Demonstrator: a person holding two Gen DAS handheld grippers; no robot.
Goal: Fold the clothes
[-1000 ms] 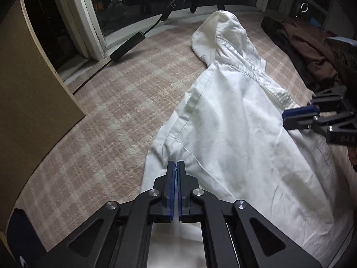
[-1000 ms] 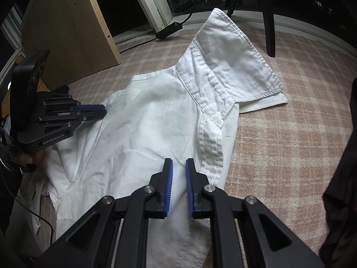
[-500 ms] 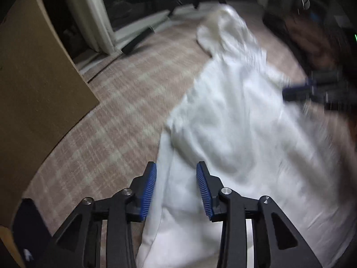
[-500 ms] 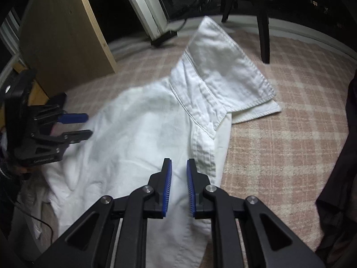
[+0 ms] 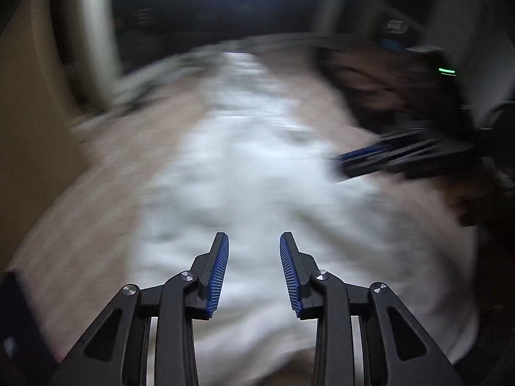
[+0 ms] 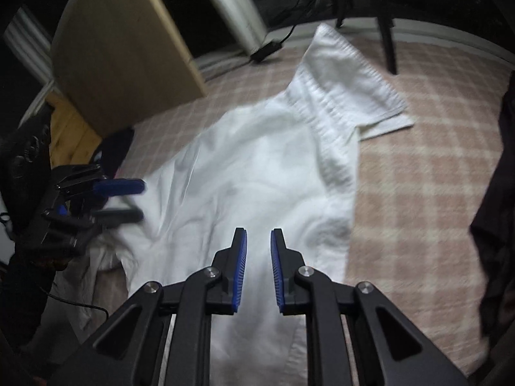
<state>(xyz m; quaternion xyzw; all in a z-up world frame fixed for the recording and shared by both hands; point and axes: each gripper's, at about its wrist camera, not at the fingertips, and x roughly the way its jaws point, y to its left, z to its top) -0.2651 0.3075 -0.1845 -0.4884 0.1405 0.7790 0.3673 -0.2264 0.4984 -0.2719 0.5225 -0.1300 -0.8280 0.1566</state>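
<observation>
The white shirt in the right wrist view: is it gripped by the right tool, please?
No. The right tool stands open above the white shirt, with nothing pinched between its pads.

Left gripper (image 5: 254, 270) off white shirt (image 5: 244, 173)

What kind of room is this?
Probably a bedroom at home: a white shirt lies on a pink checked bedspread, beside a wooden board, with dark clothes nearby.

A home, most likely a bedroom: a pink-and-cream checked woven bedcover (image 6: 418, 173) fills the centre and right of the right wrist view, a light wooden board (image 6: 122, 51) leans upper left, and dark crumpled clothes (image 6: 495, 212) lie at the right edge.
</observation>
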